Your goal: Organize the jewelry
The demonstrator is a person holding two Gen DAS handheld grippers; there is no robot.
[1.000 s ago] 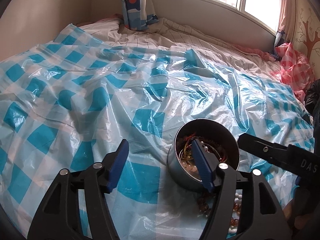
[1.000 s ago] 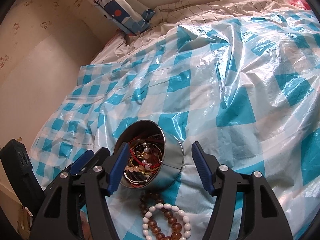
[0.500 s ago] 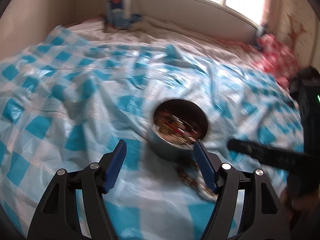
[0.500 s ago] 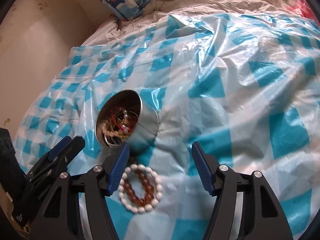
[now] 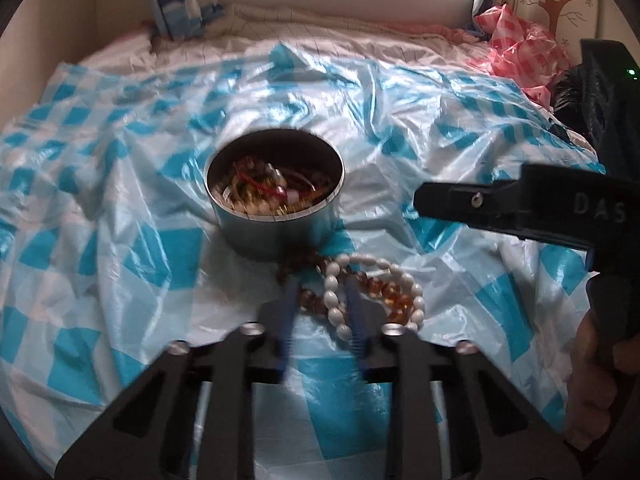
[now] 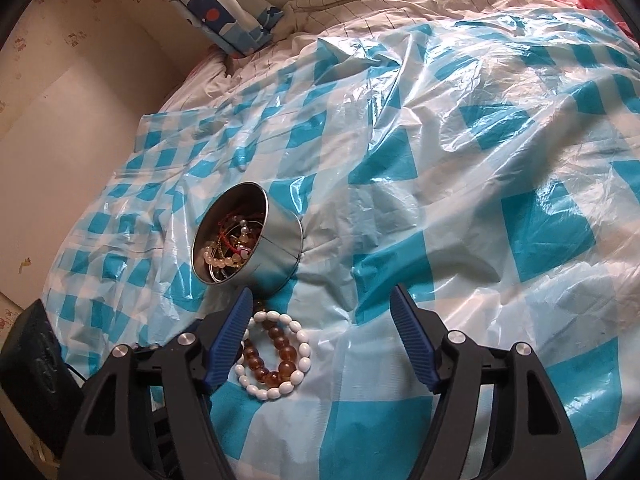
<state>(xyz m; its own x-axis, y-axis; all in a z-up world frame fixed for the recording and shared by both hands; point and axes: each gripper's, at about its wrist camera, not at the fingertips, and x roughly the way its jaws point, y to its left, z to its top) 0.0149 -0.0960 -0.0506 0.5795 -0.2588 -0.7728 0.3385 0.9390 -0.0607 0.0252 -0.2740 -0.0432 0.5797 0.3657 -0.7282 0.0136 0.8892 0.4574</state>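
A round metal tin (image 5: pixel 276 236) (image 6: pixel 280 248) sits tilted on the checked plastic sheet, holding several bracelets. In front of it lie a white bead bracelet (image 5: pixel 334 304) (image 6: pixel 302 362) and an amber bead bracelet (image 5: pixel 394 294) (image 6: pixel 280 372), overlapping. My left gripper (image 5: pixel 320 292) points down at them. Its jaws are closing and stand narrow, with the near loop of white and brown beads between the pads. My right gripper (image 6: pixel 322 334) hovers just right of the bracelets, jaws wide and opening, with nothing pressed between them. One right finger (image 5: pixel 480 202) reaches in from the right.
A crinkled blue-and-white plastic sheet (image 6: pixel 460 184) covers the bed. A blue patterned pillow (image 5: pixel 176 4) leans at the headboard and a pink checked bag (image 5: pixel 520 44) lies at the back right. A wall (image 6: pixel 60 128) runs along the left. A hand (image 5: pixel 592 364) holds the right gripper.
The left gripper has swung from beside the tin down over the bracelets, and its wide jaws have narrowed around the beads. The right gripper has drawn back from the tin.
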